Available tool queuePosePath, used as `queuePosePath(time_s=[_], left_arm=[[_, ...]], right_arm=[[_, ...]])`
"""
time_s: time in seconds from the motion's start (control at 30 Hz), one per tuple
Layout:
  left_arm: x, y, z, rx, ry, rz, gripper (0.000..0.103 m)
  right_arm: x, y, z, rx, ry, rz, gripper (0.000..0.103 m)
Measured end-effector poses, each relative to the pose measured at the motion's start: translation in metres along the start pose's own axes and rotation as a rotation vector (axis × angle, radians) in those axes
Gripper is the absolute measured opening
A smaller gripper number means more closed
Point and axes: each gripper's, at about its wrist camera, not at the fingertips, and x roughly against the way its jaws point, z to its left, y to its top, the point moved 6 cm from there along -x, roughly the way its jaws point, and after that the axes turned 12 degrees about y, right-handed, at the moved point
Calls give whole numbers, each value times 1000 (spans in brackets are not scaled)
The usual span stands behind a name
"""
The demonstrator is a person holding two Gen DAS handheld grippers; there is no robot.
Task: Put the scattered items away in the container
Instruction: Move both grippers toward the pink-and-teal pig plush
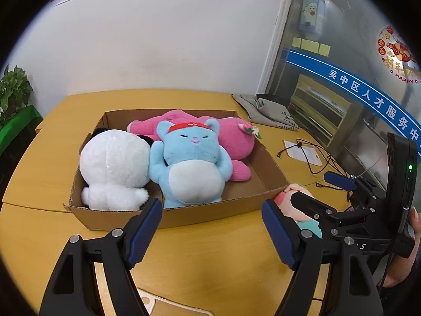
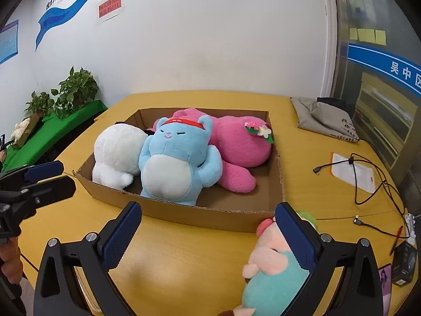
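Note:
A low cardboard box [image 1: 215, 212] [image 2: 200, 217] sits on the yellow table and holds a white plush [image 1: 115, 168] [image 2: 115, 155], a blue plush with a red headband [image 1: 189, 166] [image 2: 176, 163] and a pink plush [image 1: 231, 137] [image 2: 236, 144]. A small pink-and-teal plush [image 2: 268, 271] [image 1: 302, 197] lies on the table outside the box's near right corner. My left gripper [image 1: 211, 233] is open and empty in front of the box. My right gripper [image 2: 208, 237] is open, its right finger beside the small plush.
A grey cloth bag [image 1: 265, 110] [image 2: 323, 118] lies at the table's back right. A black cable [image 2: 368, 173] and a white card [image 2: 352, 172] lie right of the box. Potted plants [image 2: 76, 89] stand on a green side table at the left.

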Motion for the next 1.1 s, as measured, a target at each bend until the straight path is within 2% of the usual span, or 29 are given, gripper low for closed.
queuePosePath(time_s=[0.37, 1.1], left_arm=[[-6, -6, -7, 17, -8, 20, 78], [-22, -12, -11, 20, -26, 53, 78]], right_arm=[[7, -9, -7, 10, -24, 27, 103], [0, -15, -8, 14, -9, 45, 103]])
